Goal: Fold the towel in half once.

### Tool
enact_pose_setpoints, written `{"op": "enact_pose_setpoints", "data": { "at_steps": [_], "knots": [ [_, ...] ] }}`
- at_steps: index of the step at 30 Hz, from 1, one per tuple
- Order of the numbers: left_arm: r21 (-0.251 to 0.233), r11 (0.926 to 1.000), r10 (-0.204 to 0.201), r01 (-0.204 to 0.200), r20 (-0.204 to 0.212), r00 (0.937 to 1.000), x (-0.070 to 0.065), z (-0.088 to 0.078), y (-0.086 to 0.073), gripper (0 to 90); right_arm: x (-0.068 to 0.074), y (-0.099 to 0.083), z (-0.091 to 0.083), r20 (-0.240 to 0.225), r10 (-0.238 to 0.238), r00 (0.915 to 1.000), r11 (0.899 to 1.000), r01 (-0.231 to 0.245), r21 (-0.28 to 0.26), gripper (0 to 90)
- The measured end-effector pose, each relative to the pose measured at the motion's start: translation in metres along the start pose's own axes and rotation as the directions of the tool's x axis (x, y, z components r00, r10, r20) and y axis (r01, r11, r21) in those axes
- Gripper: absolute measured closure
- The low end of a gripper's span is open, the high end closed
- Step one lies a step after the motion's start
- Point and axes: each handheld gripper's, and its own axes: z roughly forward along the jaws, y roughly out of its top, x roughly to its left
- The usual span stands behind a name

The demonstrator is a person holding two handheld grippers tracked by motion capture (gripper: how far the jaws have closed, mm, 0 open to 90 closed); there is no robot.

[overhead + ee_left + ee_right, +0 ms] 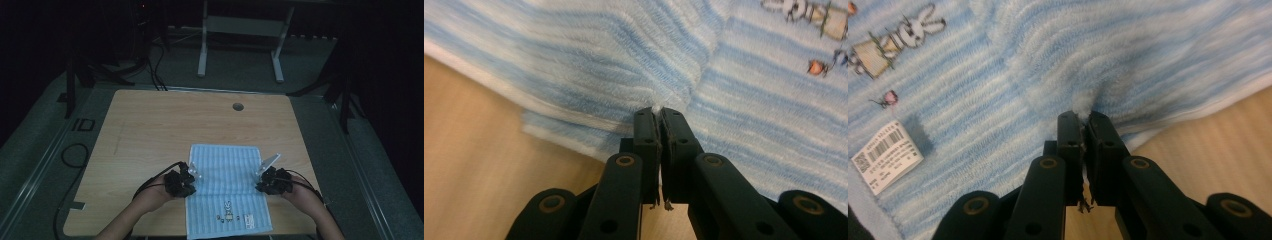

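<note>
From the high view, I see both forearms reaching in from 6 o'clock, the left gripper (190,176) at the 9 o'clock edge of the light blue striped terry towel (227,172), the right gripper (263,176) at its 3 o'clock edge. The towel lies flat on the pale wooden desk (150,130), toward 6 o'clock. In the left gripper view, my fingers (647,135) are clenched on the towel's edge, cloth pinched between them. In the right gripper view, the fingers (1070,137) likewise grip a bunched fold; a white barcode label (887,155) sits at 9 o'clock.
</note>
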Motion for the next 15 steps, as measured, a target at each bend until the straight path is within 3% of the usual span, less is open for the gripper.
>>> {"op": "enact_pose_setpoints", "data": {
  "at_steps": [2, 7, 15],
  "knots": [
    [0.006, 1.0000, -0.003, 0.003, 0.008, 1.0000, 0.000, 0.004, -0.001, 86.0, 0.003, -0.002, 0.008, -0.006, -0.005, 1.0000, 1.000, 0.005, 0.025, 85.1],
    [-0.005, 0.9999, -0.009, 0.009, 0.005, 0.9999, 0.004, 0.006, 0.002, 85.9, 0.003, -0.005, 0.008, -0.006, 0.008, 1.0000, 1.000, -0.007, 0.017, 85.1],
    [-0.010, 0.9998, -0.016, 0.016, 0.023, 0.9996, 0.014, 0.015, 0.021, 85.8, -0.008, -0.015, 0.003, 0.009, 0.062, 0.9980, 0.998, -0.063, 0.013, 84.5]
  ]
}}
